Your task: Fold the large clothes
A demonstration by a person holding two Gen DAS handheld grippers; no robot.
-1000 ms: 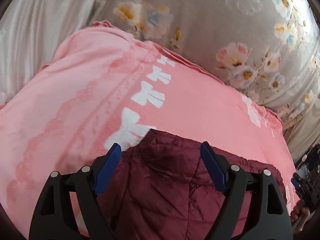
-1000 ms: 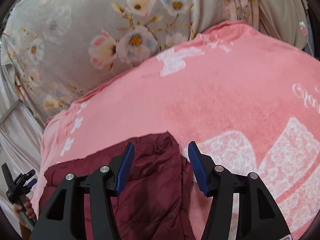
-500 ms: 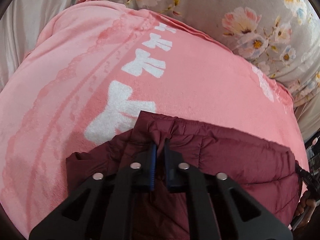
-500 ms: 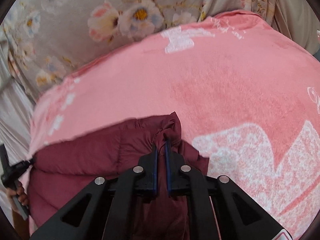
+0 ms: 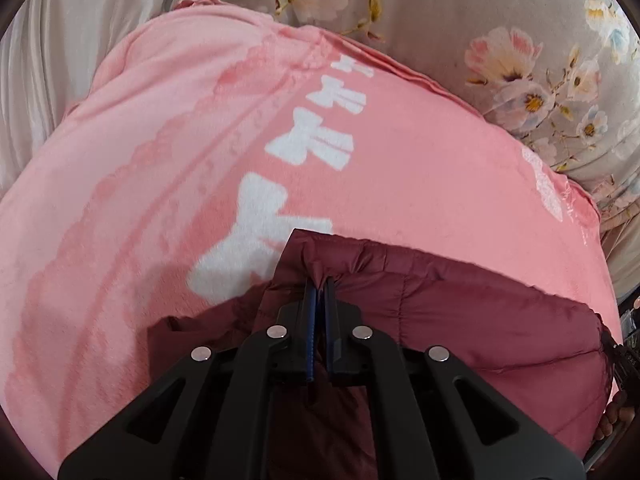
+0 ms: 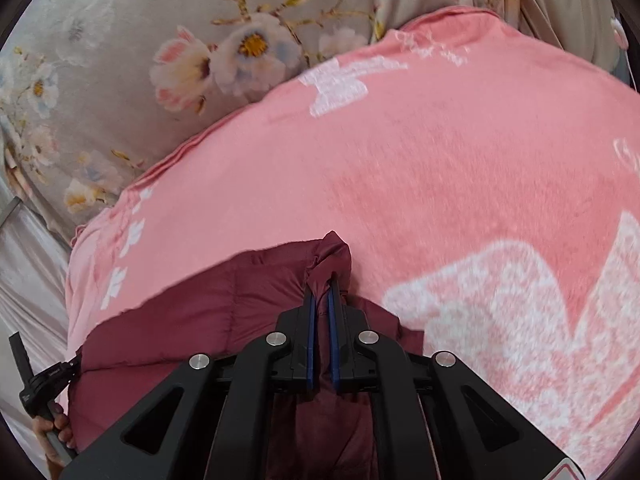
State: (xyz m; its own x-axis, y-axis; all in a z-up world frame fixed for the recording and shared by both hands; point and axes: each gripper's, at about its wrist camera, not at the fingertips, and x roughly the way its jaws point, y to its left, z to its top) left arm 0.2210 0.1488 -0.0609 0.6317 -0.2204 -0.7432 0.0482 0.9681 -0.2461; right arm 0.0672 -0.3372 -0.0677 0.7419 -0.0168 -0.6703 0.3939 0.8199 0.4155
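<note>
In the left wrist view, the left gripper (image 5: 319, 286) is clamped on a corner of the maroon jacket (image 5: 460, 320), which is spread on a pink blanket (image 5: 400, 168) printed with white bows; no writing can be read. In the right wrist view, the right gripper (image 6: 323, 292) is pinched on the jacket's other corner.

There is one dark red puffy jacket (image 5: 460, 320). It lies on one pink blanket (image 5: 160, 160). The pink blanket has white bow shapes on it: three big bows in a row (image 5: 316, 140) show in the left view, and one very big bow (image 6: 520, 320) shows at the right in the right view. Under the blanket is one grey sheet with flowers (image 6: 120, 40). There are two pairs of tongs: one left pair (image 5: 319, 292) and one right pair (image 6: 322, 292). Each pair has two blue pads. One hand (image 6: 52, 428) shows at the near left edge of the right view.
</note>
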